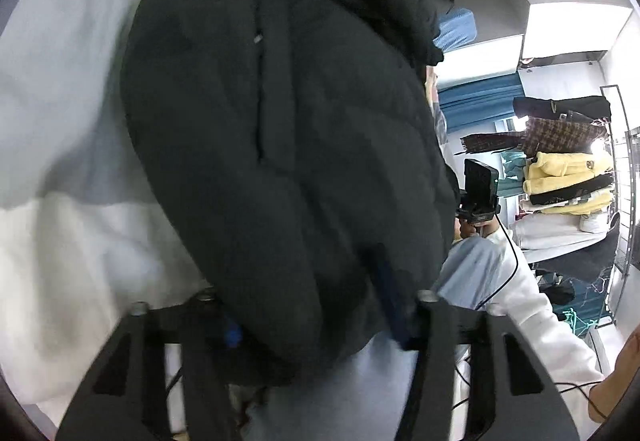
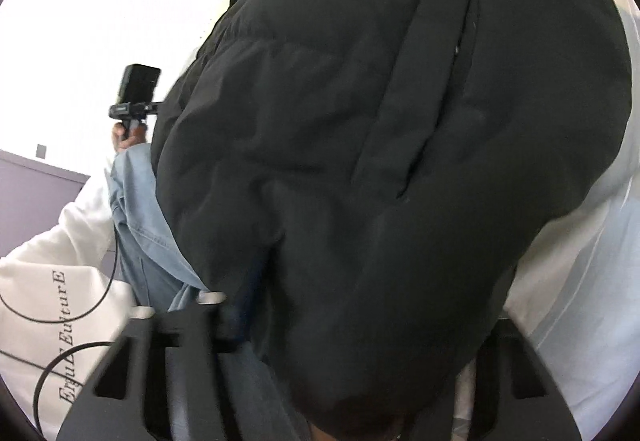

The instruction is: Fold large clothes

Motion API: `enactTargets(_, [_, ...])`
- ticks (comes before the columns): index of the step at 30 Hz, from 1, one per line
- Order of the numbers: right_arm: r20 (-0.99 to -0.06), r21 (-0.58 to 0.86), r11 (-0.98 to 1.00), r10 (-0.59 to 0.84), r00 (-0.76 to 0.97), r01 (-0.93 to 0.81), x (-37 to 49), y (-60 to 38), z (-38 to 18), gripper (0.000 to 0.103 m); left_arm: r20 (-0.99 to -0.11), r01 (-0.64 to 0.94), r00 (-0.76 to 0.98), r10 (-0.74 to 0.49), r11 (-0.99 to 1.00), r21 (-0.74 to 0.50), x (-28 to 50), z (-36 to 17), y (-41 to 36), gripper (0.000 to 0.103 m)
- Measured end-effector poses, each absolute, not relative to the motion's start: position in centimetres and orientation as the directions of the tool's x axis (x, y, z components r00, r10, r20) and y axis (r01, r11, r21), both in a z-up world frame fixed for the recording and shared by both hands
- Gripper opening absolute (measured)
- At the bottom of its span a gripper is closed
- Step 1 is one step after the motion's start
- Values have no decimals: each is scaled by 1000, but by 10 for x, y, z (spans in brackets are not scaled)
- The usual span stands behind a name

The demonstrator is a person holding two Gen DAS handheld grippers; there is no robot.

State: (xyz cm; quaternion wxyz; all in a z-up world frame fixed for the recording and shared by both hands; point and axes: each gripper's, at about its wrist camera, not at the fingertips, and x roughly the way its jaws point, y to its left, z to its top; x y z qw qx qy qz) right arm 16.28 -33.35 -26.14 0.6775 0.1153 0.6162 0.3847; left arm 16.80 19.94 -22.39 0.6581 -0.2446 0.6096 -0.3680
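**Both tongs buried in a black puffer jacket**

Clearly, the bulky black quilted puffer jacket [image 1: 288,129] hangs lifted, filling both wrist views. The left tongs [image 1: 308,325] have its hem bunched between their fingers, clamped on the fabric. The right tongs [image 2: 360,321] likewise grip the jacket [image 2: 400,145], one finger hidden under the cloth. Behind lies pale white bedding [image 1: 60,121], and a rack of stacked folded clothes [image 1: 568,177] stands well apart.

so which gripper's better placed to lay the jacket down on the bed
Probably the left. Both grippers seem shut on the black jacket, but the left gripper faces the white bedding right beside the jacket. The right gripper mostly sees the jacket, the person's jeans and a wall.
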Motion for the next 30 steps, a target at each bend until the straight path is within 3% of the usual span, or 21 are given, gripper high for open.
enactTargets(2, [-753,620,691,658,-33,-372,163,-335,-252,19,-657,162,-12,-754,647,-745,170,-221,193,27])
enactTargets(5, [-744,593,691,667,49,-414,158,-338,-226,14,-710,137,0,-704,703,-698,173,-220,188,20])
enactTargets(11, [-702,586,715,683,201,-381,151,-356,-189,8,-672,91,124,-730,682,-725,164,-195,201,9])
enactTargets(23, [-469,648,695,687,555,-311,98,-396,-99,8,-597,16,331,-730,637,-771,150,-117,205,4])
enactTargets(30, [-350,687,668,649,675,-287,57,-391,-74,8,-545,101,387,-744,621,-777,116,-74,210,4])
